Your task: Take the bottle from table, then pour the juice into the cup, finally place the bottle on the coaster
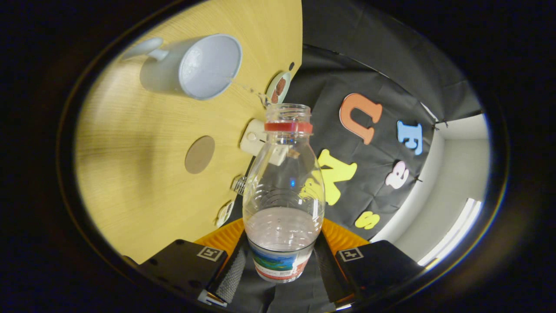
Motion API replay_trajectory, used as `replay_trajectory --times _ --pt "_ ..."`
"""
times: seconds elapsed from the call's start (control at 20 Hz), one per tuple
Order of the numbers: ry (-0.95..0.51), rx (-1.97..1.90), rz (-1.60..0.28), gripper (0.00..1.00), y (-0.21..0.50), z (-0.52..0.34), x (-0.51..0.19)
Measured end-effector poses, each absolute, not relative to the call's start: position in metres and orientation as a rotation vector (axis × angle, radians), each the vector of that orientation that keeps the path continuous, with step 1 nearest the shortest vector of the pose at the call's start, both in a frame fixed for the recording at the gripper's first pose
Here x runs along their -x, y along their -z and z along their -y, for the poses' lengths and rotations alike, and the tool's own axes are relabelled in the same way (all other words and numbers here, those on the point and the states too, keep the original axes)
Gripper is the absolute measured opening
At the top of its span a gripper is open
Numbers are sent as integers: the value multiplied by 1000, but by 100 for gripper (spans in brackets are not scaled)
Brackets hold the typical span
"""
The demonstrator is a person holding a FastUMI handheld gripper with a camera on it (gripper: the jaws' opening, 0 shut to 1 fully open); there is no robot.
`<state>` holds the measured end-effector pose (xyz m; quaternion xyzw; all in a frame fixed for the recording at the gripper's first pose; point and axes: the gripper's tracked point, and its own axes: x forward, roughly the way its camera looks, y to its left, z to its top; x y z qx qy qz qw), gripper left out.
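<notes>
My gripper (281, 261) is shut on a clear plastic bottle (283, 191) with a red neck ring and no cap; both fingers press on its labelled lower part. The bottle is tipped, and liquid pools near the fingers. A thin stream (248, 89) runs from the bottle mouth to the rim of a white mug (195, 65), which stands on the wooden table (143, 182) beyond the bottle. A round brown coaster (200, 154) lies flat on the table, closer to the fingers than the mug.
Along the table's far edge sit a small round dish with dark pieces (278, 87), a white boxy object (254, 137) partly behind the bottle, and two small items (239, 184). Black cloth hangs behind the table edge.
</notes>
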<state>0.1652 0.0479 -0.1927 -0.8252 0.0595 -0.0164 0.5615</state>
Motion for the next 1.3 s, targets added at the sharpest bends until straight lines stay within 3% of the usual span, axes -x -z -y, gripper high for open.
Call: replay_trajectory --times 1.3 --pt "74 2135 -181 81 179 -47 -161"
